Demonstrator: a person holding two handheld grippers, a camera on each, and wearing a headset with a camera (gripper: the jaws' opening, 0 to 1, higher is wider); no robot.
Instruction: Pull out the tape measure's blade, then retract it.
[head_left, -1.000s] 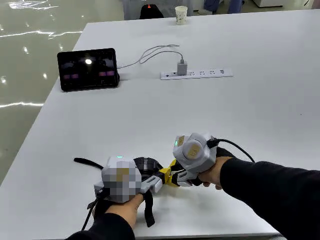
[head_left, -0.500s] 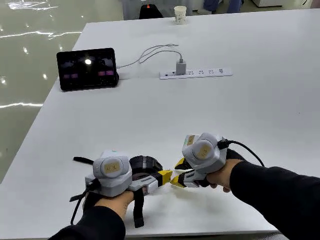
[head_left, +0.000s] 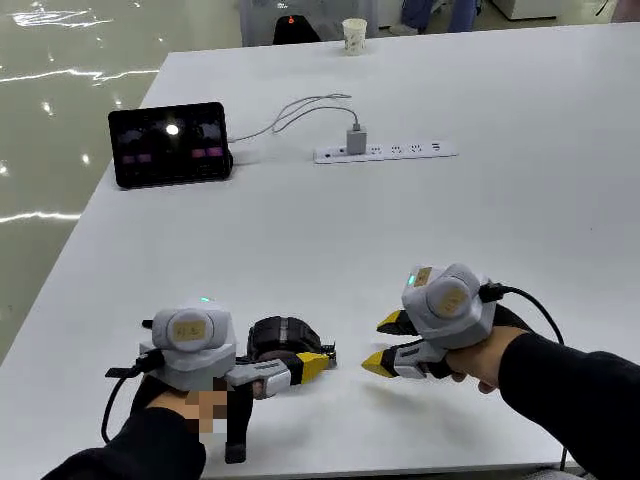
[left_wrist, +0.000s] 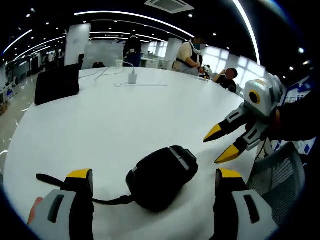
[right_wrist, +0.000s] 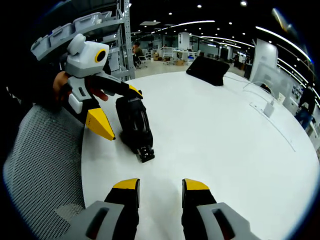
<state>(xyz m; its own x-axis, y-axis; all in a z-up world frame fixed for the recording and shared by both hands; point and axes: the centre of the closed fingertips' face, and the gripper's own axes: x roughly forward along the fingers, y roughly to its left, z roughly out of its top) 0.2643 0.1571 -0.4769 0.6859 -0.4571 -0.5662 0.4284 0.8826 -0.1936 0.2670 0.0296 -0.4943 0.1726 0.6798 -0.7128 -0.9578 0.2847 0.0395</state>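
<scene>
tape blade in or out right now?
Retracted: the tape measure shows just its end tab at the case mouth, no blade spanning toward the right claw, which is open and clear of it.

White counter (head_left: 480, 230), black tape measure (head_left: 275, 338) near its front edge, dark tablet (head_left: 168, 143) propped far left, white power strip (head_left: 400, 151) mid-back with charger (head_left: 356, 139) and looped cable (head_left: 300, 108), paper cup (head_left: 354, 35) at far edge
</scene>
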